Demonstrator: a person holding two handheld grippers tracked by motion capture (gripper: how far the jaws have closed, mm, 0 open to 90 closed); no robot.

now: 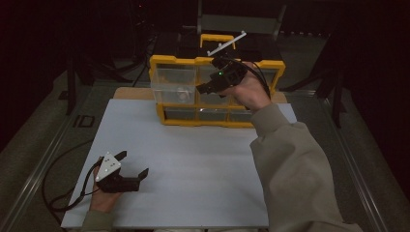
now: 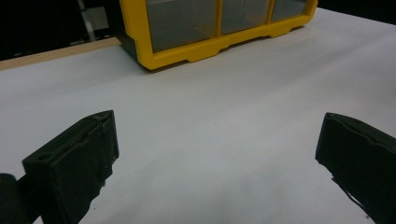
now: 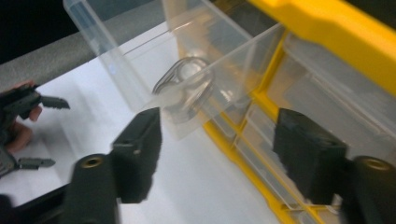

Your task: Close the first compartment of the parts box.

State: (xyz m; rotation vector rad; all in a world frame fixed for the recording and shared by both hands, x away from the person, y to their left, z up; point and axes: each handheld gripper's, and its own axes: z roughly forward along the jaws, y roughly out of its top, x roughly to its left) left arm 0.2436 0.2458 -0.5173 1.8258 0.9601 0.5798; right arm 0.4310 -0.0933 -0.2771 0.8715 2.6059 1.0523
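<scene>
The right gripper (image 1: 205, 88) is hovering at the front of the yellow drawer cabinet (image 1: 167, 62), which is standing at twelve o'clock on the desk (image 1: 193, 159). Its jaws are standing spread, pinching nothing. In the right gripper view, the clear drawer (image 3: 140, 65) is sticking out of the upper left bay, and its moulded pull tab (image 3: 184, 88) is lying just ahead of the right gripper (image 3: 219, 140), toward eleven o'clock from the midpoint between the jaws, closer to the left jaw than to the other. The tab is running crosswise along the drawer's front wall, so the spread jaws seem to be straddling its line rather than meeting it squarely; I judge a small shift toward ten o'clock is needed before closing.

The left gripper (image 1: 131, 164) is resting at seven o'clock on the desk, well apart from the cabinet, jaws wide apart and holding nothing; its own view is looking across bare white surface toward the cabinet's lower drawers (image 2: 187, 23).

Whether the clear drawer is holding anything is hard to make out through the glare. The cabinet's right end is hidden behind the right hand (image 1: 251, 92).
</scene>
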